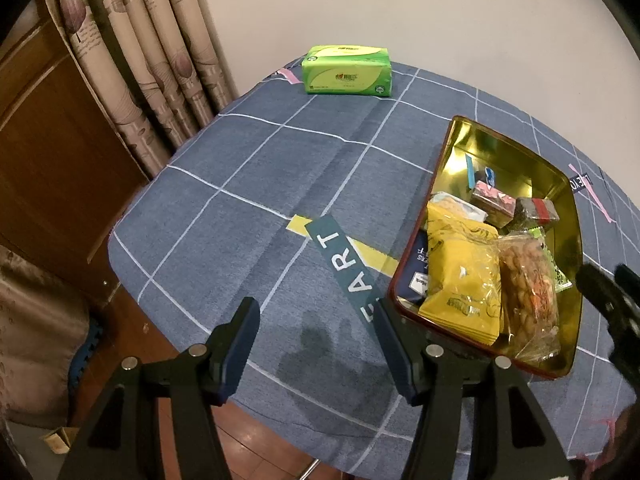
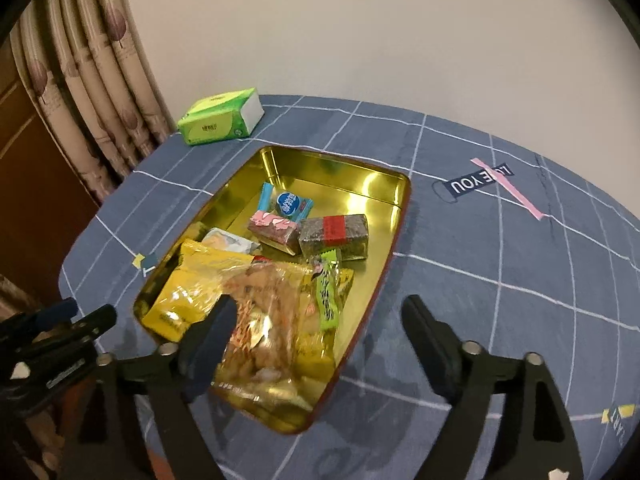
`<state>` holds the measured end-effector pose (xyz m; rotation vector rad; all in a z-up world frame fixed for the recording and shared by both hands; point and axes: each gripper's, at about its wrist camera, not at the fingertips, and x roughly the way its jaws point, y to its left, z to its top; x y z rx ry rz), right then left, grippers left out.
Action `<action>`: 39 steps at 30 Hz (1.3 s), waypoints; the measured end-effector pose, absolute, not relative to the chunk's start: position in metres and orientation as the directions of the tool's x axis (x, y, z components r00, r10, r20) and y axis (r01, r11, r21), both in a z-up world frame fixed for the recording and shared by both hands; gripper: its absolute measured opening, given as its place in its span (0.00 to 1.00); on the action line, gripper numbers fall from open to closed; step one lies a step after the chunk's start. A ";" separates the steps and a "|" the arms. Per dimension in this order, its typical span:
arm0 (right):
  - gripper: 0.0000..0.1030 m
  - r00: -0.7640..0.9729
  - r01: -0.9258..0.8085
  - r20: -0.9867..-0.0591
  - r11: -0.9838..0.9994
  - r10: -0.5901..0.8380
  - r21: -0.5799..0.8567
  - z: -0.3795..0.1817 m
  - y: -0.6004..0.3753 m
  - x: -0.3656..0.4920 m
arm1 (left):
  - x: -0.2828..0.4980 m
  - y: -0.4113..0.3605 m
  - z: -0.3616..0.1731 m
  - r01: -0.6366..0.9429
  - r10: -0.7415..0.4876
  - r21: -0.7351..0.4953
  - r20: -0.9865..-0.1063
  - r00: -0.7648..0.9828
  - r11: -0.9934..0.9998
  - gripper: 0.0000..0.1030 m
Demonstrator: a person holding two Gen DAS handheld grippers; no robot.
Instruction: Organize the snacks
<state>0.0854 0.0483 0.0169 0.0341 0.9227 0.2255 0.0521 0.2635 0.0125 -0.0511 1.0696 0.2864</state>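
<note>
A gold tin tray with a red rim sits on the blue checked tablecloth and holds several snacks: a yellow packet, a clear bag of peanuts, a green bar, a dark block with a red band, a pink packet and a blue candy. The tray also shows in the left wrist view. My left gripper is open and empty, just left of the tray. My right gripper is open and empty over the tray's near end.
A green tissue pack lies at the table's far edge, also in the right wrist view. Curtains and a brown wooden door stand to the left. The table's near edge drops to the floor.
</note>
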 end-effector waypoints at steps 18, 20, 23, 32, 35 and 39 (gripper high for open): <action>0.89 0.550 -0.227 -0.811 0.970 0.199 0.085 0.007 0.070 0.051 | 0.051 0.258 0.012 -0.219 0.182 0.090 -0.876 0.446 0.972 0.59; 0.89 0.544 -0.227 -0.815 0.970 0.200 0.086 0.005 0.070 0.051 | 0.051 0.257 0.012 -0.216 0.179 0.089 -0.877 0.445 0.972 0.59; 0.89 0.538 -0.224 -0.820 0.971 0.195 0.084 0.003 0.070 0.052 | 0.051 0.257 0.012 -0.214 0.183 0.095 -0.877 0.444 0.972 0.59; 0.89 0.525 -0.233 -0.829 0.969 0.194 0.079 -0.002 0.073 0.051 | 0.051 0.254 0.011 -0.208 0.196 0.113 -0.877 0.439 0.972 0.59; 0.89 0.518 -0.237 -0.833 0.968 0.196 0.080 -0.004 0.074 0.051 | 0.051 0.254 0.010 -0.211 0.203 0.120 -0.876 0.437 0.970 0.59; 0.89 0.515 -0.239 -0.835 0.968 0.193 0.076 -0.006 0.076 0.051 | 0.051 0.255 0.010 -0.211 0.206 0.123 -0.876 0.435 0.970 0.59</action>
